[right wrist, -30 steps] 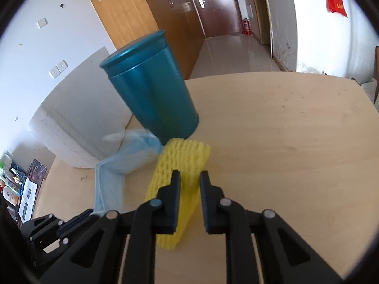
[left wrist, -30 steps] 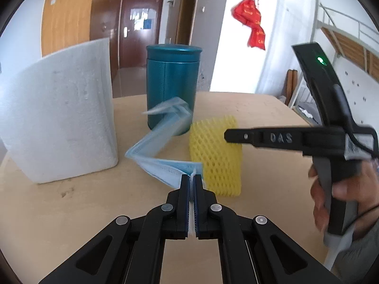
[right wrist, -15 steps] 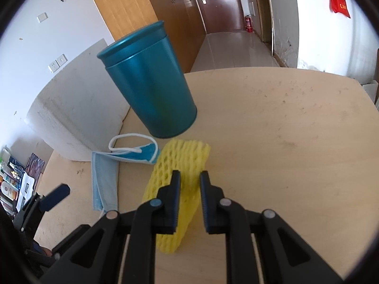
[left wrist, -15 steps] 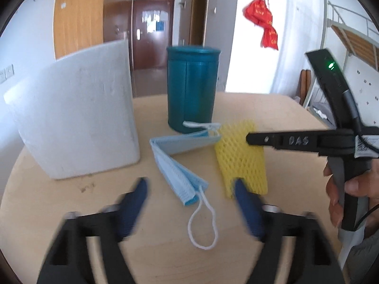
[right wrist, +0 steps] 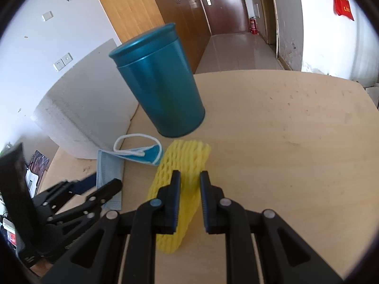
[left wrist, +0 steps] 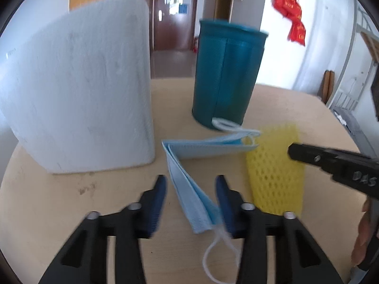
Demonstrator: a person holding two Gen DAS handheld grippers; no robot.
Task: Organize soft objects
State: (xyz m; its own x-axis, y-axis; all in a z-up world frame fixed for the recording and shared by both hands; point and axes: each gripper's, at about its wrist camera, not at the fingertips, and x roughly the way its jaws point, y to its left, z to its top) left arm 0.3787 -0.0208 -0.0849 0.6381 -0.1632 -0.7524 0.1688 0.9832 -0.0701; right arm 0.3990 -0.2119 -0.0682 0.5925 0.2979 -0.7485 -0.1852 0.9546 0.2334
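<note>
So the left hand-held gripper is spread wide with the near end of the blue face mask lying between its two fingers, not pinched at all. As far as I can tell the mask just rests on the bench. The right hand-held gripper is open only a narrow gap, sitting over the near part of the yellow foam net, and I can't tell if it's touching it or just hanging above; it isn't clamped on anything.

Taking the teal canister as the landmark: the mask lies folded right in front of it, its far ear loop curling up against the canister's base, and the foam net is just beside the mask, the mask's corner overlapping the net's edge. The white foam block stands near the canister, on the mask's side.

What could go sideways, I reckon:
- If the left one closes here it may only catch one layer of the fold, so the mask flops open.
- The near ear loop trails under that gripper and could snag a finger.
- Since mask and net overlap, lifting either one might drag the other.
- The net is squishy mesh, so a shallow pinch could slip off.
- A careless swing might nudge the canister.
</note>
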